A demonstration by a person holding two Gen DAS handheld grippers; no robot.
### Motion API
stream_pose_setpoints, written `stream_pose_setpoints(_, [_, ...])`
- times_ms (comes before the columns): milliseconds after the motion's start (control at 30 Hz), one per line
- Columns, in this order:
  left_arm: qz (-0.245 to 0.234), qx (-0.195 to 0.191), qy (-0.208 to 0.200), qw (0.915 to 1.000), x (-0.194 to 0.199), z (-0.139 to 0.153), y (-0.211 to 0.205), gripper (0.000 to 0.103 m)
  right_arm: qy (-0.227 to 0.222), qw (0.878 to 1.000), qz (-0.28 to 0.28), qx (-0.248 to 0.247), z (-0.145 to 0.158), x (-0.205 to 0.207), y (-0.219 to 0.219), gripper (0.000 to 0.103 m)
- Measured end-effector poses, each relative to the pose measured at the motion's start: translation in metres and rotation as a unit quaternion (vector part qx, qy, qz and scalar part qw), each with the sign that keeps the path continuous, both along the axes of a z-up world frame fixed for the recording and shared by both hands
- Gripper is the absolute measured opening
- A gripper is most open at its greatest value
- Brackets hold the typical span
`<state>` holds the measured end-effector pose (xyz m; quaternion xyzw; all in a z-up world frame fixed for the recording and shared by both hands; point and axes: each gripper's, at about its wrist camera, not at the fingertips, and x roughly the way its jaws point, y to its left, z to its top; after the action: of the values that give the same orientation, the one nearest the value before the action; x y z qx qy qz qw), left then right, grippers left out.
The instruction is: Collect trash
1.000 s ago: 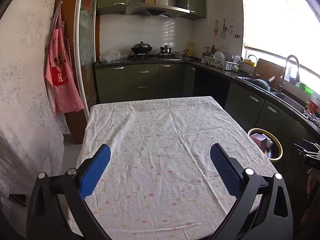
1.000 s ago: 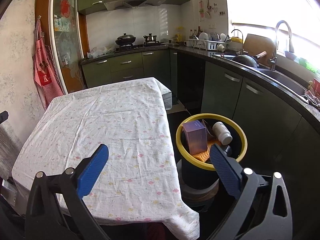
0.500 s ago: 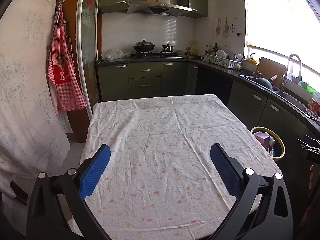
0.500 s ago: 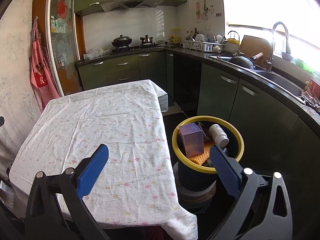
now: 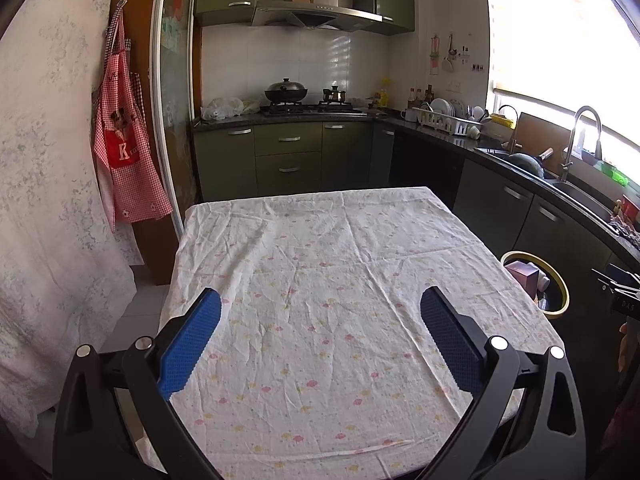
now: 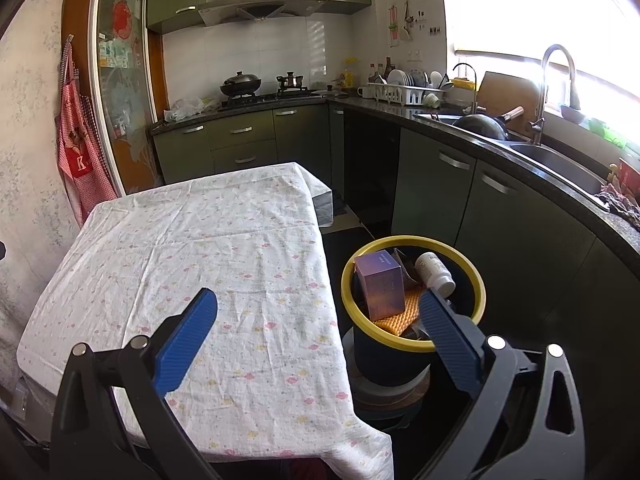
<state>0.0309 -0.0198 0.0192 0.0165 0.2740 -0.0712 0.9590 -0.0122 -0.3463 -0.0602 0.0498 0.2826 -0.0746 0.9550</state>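
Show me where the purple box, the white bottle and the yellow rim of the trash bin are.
purple box (image 6: 384, 292): right wrist view, on its front face.
white bottle (image 6: 434, 274): right wrist view, on its body.
trash bin (image 6: 400, 241): right wrist view, on the far part of its yellow rim.

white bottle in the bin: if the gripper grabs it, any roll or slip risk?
The white bottle is round and lies tilted on other trash, so a nudge would probably roll it. It looks like smooth plastic, so it may slip. Likely light.
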Motion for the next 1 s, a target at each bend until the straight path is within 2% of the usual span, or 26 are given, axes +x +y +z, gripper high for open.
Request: stream_pose_setpoints(1000, [-0.011,0.005,0.002,0.9999,0.0034,-0.0037,-0.0016,0.098,-0.001,1.000,0.004,-0.002,0.0020,-0.0011,0.0012,0.096])
